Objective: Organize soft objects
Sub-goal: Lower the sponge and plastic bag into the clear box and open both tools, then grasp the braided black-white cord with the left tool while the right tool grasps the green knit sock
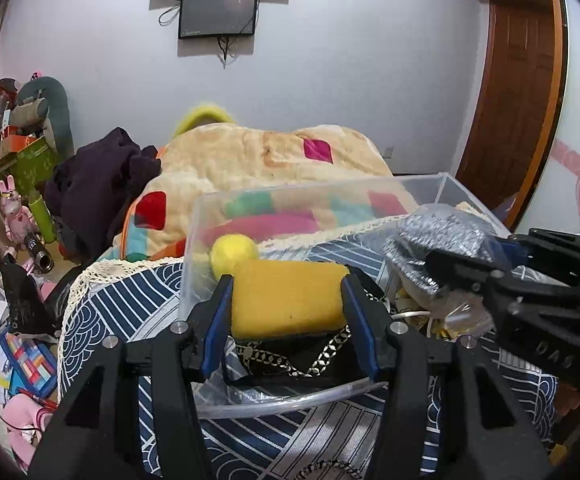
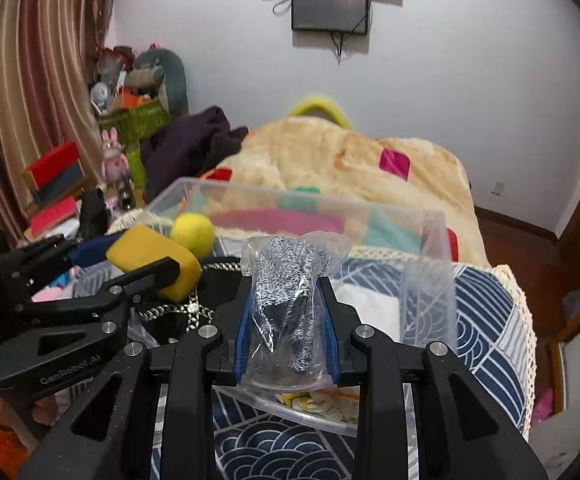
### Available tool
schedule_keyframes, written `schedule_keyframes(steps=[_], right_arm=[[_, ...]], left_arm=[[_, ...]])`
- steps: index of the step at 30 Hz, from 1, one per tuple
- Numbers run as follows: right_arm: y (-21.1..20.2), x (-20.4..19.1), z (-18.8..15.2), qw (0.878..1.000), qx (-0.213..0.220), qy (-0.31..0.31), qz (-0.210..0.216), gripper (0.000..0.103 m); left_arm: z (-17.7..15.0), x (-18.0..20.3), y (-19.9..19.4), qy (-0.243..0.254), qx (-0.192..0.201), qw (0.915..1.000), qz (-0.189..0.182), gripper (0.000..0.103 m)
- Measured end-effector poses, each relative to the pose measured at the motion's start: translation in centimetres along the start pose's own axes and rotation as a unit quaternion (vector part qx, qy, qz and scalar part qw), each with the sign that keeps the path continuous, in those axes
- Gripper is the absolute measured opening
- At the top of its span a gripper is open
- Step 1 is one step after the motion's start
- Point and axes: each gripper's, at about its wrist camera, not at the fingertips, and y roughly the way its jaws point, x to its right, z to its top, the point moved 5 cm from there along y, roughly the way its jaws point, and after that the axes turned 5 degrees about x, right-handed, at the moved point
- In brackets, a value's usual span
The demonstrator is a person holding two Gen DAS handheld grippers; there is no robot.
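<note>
Now both claws are gripping soft things over the bin (image 1: 194, 240).
Left claw (image 1: 286, 300) is pinching the sponge (image 1: 286, 296); right claw (image 2: 286, 320) is pinching a bagged scourer (image 2: 286, 280).

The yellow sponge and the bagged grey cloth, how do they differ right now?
The yellow sponge is a bare, solid block; the bagged grey cloth is speckled knit sealed in clear plastic. The sponge sits sideways in the left gripper; the cloth stands upright in the right gripper. Both are clamped over the clear bin.
</note>
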Motion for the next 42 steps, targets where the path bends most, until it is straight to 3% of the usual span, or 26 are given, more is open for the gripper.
schedule_keyframes(steps=[5,8,9,11,16,20,27,32,42], right_arm=[[-0.2,0.1,-0.3,1.0,-0.004,-0.011,-0.007,0.029],[-0.6,0.4,0.0,1.0,-0.002,-0.015,-0.009,0.04],[-0.9,0.4,0.2,1.0,0.004,-0.016,-0.013,0.047],[-1.7,0.5,0.4,0.999,0.018,-0.019,-0.02,0.052],[-4.9,0.7,1.0,0.998,0.056,-0.024,-0.027,0.055],[-7.9,0.6,1.3,0.995,0.094,-0.022,-0.031,0.07],[-11.5,0.1,-0.4,0.991,0.126,-0.023,-0.024,0.082],[-11.7,-0.7,-2.8,0.994,0.108,-0.023,-0.012,0.082],[-8.2,-2.9,-10.3,0.999,-0.001,0.0,0.043,0.081]], left_arm=[[0.1,0.1,-0.1,0.001,-0.004,1.0,-0.003,0.058],[0.1,0.3,-0.5,-0.001,-0.007,0.9999,-0.01,0.067],[0.2,0.3,-0.8,-0.002,-0.005,0.9999,-0.013,0.068],[0.3,0.3,-1.3,-0.003,-0.001,0.9999,-0.015,0.07],[1.1,0.3,-4.0,-0.005,0.022,0.9995,-0.023,0.078],[1.4,0.3,-6.9,-0.002,0.052,0.9984,-0.022,0.09],[-0.3,0.2,-10.5,0.005,0.067,0.9976,-0.013,0.096],[-3.3,0.6,-11.3,0.014,0.048,0.9987,-0.008,0.097],[-10.4,1.0,-10.0,-0.004,-0.032,0.9994,-0.012,0.097]])
